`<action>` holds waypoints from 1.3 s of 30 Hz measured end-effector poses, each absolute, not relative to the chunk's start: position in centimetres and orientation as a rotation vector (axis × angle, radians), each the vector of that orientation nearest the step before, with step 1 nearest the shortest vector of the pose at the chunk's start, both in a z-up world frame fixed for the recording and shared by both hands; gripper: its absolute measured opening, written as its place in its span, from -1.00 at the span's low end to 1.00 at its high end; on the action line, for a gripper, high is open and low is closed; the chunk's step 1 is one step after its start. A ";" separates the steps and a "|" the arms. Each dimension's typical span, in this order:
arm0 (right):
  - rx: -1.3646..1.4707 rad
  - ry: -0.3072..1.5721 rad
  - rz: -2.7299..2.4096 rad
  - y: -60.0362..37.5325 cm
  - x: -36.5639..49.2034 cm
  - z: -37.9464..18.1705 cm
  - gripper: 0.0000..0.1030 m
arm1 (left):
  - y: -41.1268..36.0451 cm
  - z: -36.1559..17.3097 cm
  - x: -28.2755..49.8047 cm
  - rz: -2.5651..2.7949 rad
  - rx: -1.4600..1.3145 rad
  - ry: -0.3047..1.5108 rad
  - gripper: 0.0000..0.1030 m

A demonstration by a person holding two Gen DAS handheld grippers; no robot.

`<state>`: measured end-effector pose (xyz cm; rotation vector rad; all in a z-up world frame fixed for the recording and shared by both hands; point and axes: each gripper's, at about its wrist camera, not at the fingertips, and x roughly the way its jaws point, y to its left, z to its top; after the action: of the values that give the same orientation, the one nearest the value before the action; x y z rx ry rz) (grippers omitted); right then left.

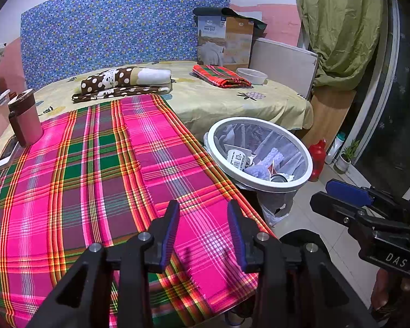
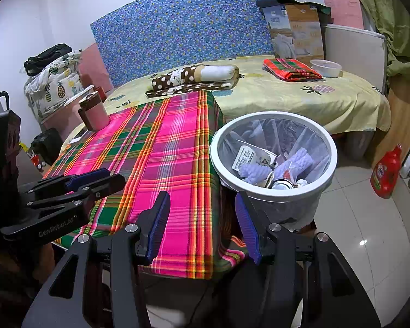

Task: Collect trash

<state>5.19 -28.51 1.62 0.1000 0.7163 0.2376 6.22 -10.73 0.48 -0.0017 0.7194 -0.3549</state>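
In the left wrist view, the left gripper [image 1: 203, 232] is seen above the near edge of the tabletop covered with a pink, green and orange plaid cloth [image 1: 101, 169]. Its jaws stand partly apart and nothing is held between them; only the cloth is seen through the gap. The round white trash bin with a clear plastic liner [image 1: 262, 181] stands on the floor just beside the right edge of the tabletop. Inside it, a white labelled package [image 1: 237, 158], pieces of pale purple foam [image 1: 265, 161] and a metal can [image 1: 278, 177] are seen. The right gripper [image 1: 339, 194] is visible at the right side, over the tiled floor. A brown and pink tumbler with lid [image 1: 24, 120] stands at the far left of the cloth.

In the right wrist view, the right gripper [image 2: 202, 224] is held over the gap between the tabletop corner and the bin [image 2: 273, 191]. Its jaws are also partly apart and empty. The bin is just in front of the right finger, and the same trash [image 2: 273, 169] lies at its bottom. The left gripper [image 2: 95, 177] is seen at the left, above the plaid cloth [image 2: 164, 150]. A red plastic bottle [image 2: 385, 172] stands on the floor at the right, well apart from the bin.
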 end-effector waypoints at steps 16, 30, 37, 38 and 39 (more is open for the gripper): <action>0.101 0.719 0.236 -28.1 5.0 1.6 0.00 | -10.2 0.4 6.0 -0.347 -0.004 0.722 -0.19; 0.104 0.722 0.234 -28.1 4.9 1.4 0.00 | -10.8 0.4 5.7 -0.342 0.001 0.731 -0.10; 0.106 0.726 0.234 -28.2 5.0 1.3 0.00 | -10.8 0.3 5.7 -0.342 0.001 0.735 -0.10; 0.107 0.727 0.234 -28.2 4.9 1.3 0.00 | -10.9 0.4 5.7 -0.342 0.002 0.735 -0.10; 0.107 0.727 0.234 -28.3 5.0 1.3 0.00 | -10.9 0.4 5.8 -0.341 0.002 0.735 -0.10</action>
<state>5.03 -28.26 1.32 0.1075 0.7273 0.2337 5.77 -10.88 0.38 0.0024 0.7346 -0.3409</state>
